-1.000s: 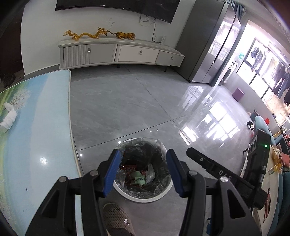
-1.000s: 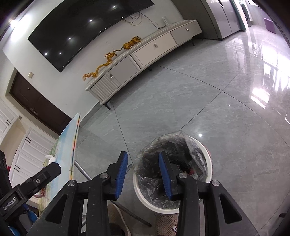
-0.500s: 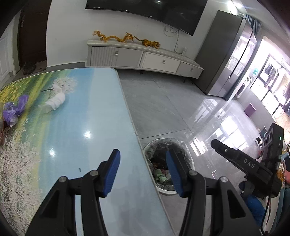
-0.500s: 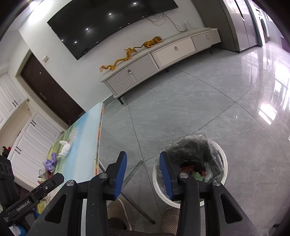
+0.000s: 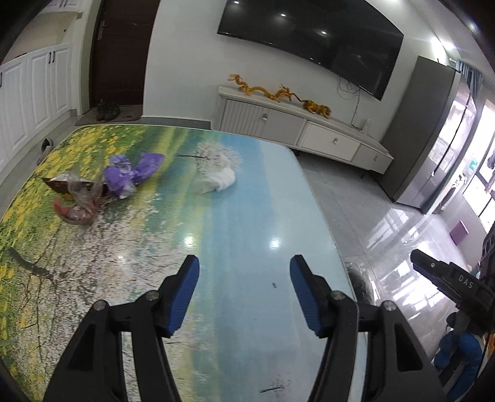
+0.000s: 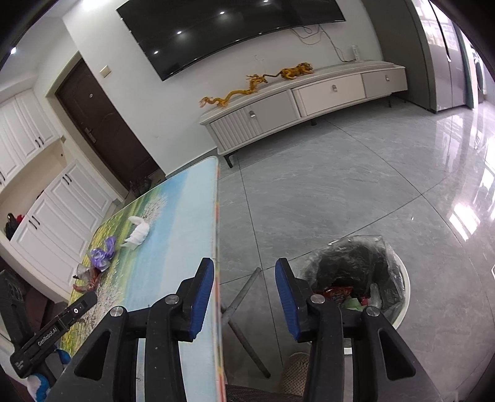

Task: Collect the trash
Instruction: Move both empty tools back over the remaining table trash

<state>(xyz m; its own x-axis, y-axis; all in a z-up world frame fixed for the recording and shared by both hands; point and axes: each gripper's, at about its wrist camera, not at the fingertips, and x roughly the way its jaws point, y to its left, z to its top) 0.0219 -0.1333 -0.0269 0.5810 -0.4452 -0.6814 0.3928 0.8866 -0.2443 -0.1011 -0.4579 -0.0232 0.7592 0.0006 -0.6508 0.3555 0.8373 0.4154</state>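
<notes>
While my left gripper hangs over the table, its jaws have just been opening and stand apart with nothing between them. My right gripper sits past the table's edge, above the grey tiled floor; its jaws have also just been opening, still fairly narrow, and empty. On the glossy tabletop, printed with yellow flowers and blue sky, trash lies towards the far side: a crumpled white tissue, a purple wrapper and, just beside that, a clear plastic wrapper with red and brown scraps. On the floor beside the table stands the white trash bin, lined with a black bag and already holding wrappers. Across the room a low white cabinet carries golden dragon figures under a wall television
</notes>
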